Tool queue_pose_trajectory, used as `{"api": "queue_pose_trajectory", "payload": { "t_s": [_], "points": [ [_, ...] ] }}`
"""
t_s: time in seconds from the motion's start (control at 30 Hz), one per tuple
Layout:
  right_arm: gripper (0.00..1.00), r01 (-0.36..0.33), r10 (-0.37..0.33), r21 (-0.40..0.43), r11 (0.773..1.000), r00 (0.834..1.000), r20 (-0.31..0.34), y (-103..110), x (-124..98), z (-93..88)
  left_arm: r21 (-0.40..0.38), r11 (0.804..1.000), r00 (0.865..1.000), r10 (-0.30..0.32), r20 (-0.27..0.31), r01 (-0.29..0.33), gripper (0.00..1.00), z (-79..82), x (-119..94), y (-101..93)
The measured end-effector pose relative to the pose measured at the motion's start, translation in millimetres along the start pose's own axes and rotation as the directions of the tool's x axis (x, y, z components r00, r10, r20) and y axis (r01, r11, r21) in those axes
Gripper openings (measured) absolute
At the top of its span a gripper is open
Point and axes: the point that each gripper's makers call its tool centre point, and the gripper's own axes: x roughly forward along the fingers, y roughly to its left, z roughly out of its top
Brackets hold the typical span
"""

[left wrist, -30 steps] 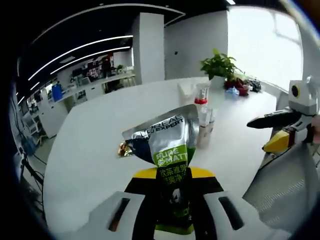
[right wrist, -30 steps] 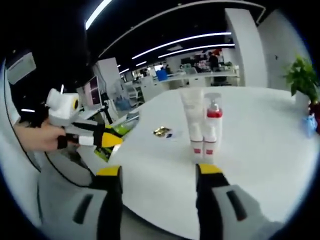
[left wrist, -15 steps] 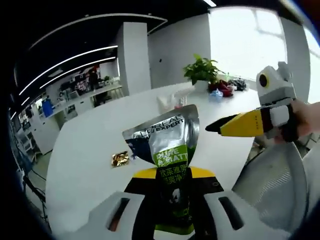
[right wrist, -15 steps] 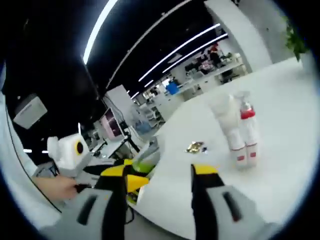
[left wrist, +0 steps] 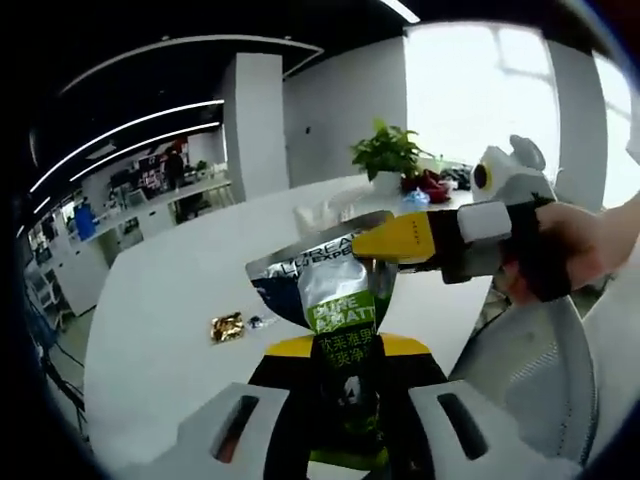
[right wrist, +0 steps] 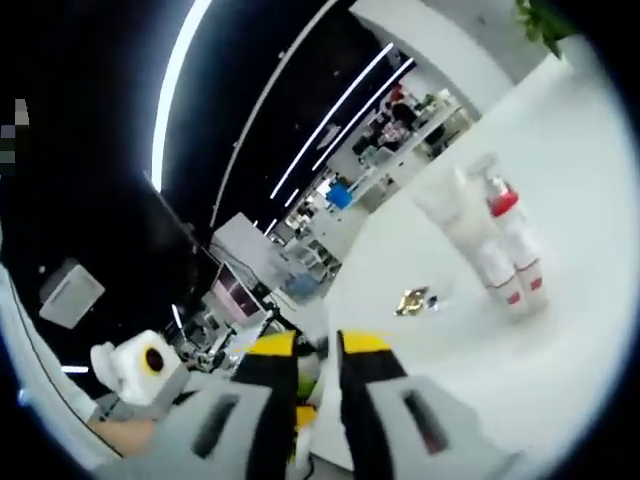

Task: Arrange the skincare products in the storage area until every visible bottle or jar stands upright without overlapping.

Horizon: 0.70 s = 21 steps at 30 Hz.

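Observation:
My left gripper (left wrist: 345,352) is shut on the lower part of a silver and green L'Oreal tube (left wrist: 335,285), which stands up out of its jaws. The right gripper (left wrist: 400,240) comes in from the right in a person's hand (left wrist: 570,250), its yellow tip against the tube's crimped top edge. In the right gripper view its jaws (right wrist: 318,345) stand close together with a pale green sliver of the tube (right wrist: 307,378) between them. A white tube (right wrist: 462,228) and a red-collared pump bottle (right wrist: 515,245) stand upright side by side on the white table (right wrist: 560,340).
A small gold wrapper (left wrist: 227,327) (right wrist: 412,300) lies on the table, left of the held tube. A potted plant (left wrist: 385,152) and red items (left wrist: 428,185) sit at the far edge. A grey mesh chair (left wrist: 540,370) is at the right.
The right gripper has come in from the right to the tube's top edge, and its jaws have narrowed from wide apart to nearly together. The left gripper kept hold of the tube.

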Motion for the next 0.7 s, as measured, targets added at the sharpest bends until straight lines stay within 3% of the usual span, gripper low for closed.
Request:
{"api": "queue_pose_trajectory", "payload": {
  "t_s": [0.2, 0.33, 0.43, 0.57, 0.7],
  "points": [
    [0.05, -0.021, 0.021, 0.045, 0.999, 1.000, 0.006, 3.8, -5.2, 0.7, -0.019, 1.000, 1.000, -0.017, 0.007, 0.017, 0.22, -1.1, 0.1, -4.9],
    [0.01, -0.026, 0.026, 0.015, 1.000, 1.000, -0.015, 4.7, -7.0, -1.1, -0.034, 0.998, 0.999, -0.052, 0.000, 0.052, 0.40, -3.1, 1.2, -11.6],
    [0.01, -0.027, 0.028, 0.046, 0.999, 0.999, -0.016, 3.0, -8.8, -1.2, 0.007, 0.997, 0.997, -0.071, -0.005, 0.071, 0.34, -4.2, 2.6, -17.2],
    [0.01, -0.011, 0.012, 0.042, 0.999, 1.000, -0.017, -3.9, -14.0, 0.7, -0.037, 0.995, 0.996, -0.093, -0.004, 0.093, 0.49, -2.5, 2.5, -19.6],
    [0.01, -0.026, 0.027, 0.049, 0.998, 0.999, -0.019, -4.3, -18.7, 5.0, -0.049, 0.993, 0.994, -0.105, -0.005, 0.105, 0.52, -3.4, -0.7, -15.9]
  ]
}}
